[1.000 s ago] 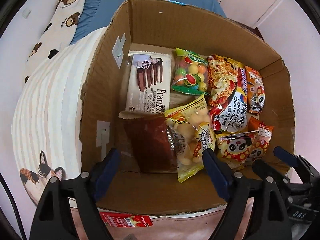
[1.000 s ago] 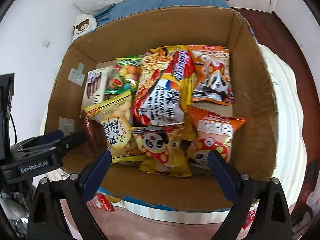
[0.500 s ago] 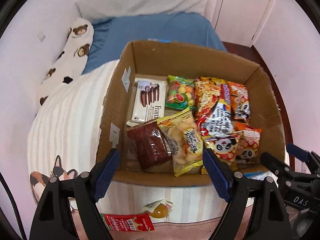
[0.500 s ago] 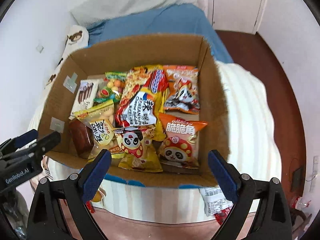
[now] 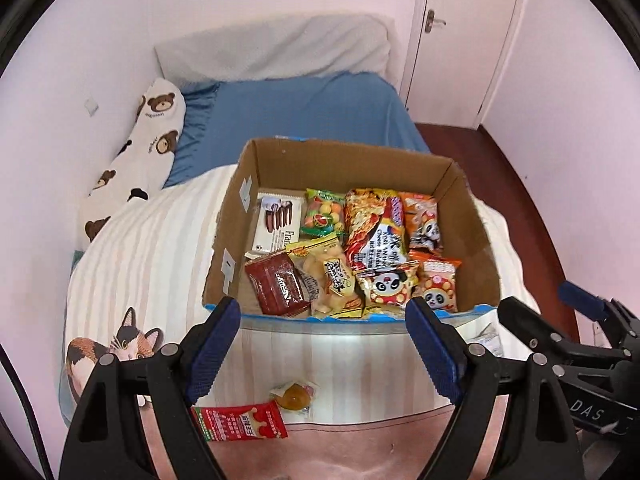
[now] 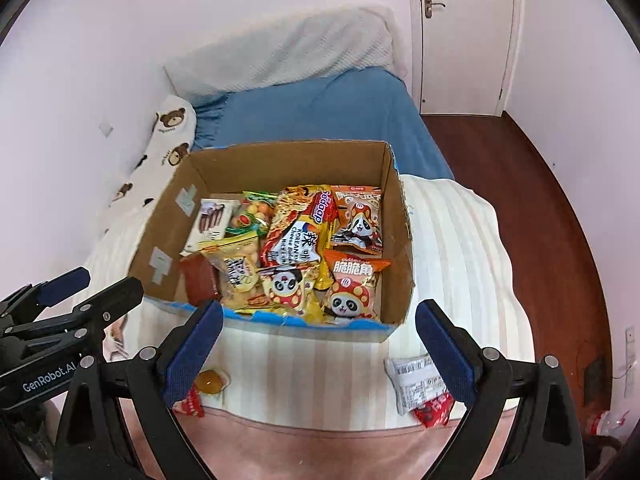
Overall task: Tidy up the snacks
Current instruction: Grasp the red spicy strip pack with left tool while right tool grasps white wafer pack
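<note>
A small pink-walled bedroom is seen, with a bed [image 5: 304,120] under a blue sheet and a striped blanket [image 5: 152,248] spread over its near end. On the blanket, ahead of both pairs of fingers, a cardboard box [image 5: 472,220] is set, and it is packed with snack bags.

The left gripper [image 5: 324,344] is held with its fingers spread wide, and nothing is gripped. The right gripper [image 6: 320,344] is likewise spread wide and empty.

Loose snacks are left outside the box. A red packet [image 5: 240,424] and a small clear-wrapped jelly cup [image 5: 294,398] are found low between the left fingers, closer to the left one. A white packet [image 6: 416,380] with a red end is found just beside the inner side of the right-hand finger of the right gripper.

These packets are judged to be light, soft and crinkly, with slippery film. They would best be taken across the flat middle or at a sealed edge, with gentle pressure. The jelly cup is probably stiffer but easily crushed, and it should be held by its sides.
</note>
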`<state>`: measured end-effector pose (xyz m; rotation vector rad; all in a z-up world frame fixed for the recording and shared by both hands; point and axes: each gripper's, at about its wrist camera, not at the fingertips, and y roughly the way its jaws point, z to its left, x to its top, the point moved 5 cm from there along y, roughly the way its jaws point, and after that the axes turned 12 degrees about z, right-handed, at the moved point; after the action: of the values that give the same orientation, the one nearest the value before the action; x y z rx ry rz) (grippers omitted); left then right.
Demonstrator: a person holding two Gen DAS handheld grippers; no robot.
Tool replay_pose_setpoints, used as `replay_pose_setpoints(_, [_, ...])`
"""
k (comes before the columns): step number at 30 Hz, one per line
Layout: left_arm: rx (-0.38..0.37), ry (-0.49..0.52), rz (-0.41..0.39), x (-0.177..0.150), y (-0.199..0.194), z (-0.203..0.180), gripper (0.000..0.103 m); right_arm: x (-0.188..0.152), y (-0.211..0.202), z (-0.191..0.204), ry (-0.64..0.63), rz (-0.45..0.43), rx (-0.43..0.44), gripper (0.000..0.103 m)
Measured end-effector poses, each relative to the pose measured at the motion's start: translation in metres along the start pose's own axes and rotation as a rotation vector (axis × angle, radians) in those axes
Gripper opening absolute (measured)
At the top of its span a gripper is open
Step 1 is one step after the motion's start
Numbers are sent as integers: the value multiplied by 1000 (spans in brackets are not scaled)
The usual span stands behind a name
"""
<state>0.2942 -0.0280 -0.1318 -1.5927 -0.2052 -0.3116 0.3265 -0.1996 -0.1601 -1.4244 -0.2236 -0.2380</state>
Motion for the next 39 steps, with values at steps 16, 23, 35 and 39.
replay_pose_setpoints(16, [49,-88,164,-77,73,-7,102,-78,83,-126,230,255,7,101])
replay_pose_setpoints(23, [109,-120,277,-126,115,-2,102,-89,168,-160,324,401,62,101])
replay_pose_setpoints(35, [205,-108,331,-159,123,53,102,-88,213,-118,288,399,42,87])
replay_pose_setpoints(39, [221,-51,374,-169,131,80,102,-115,209,-69,127,444,10,86])
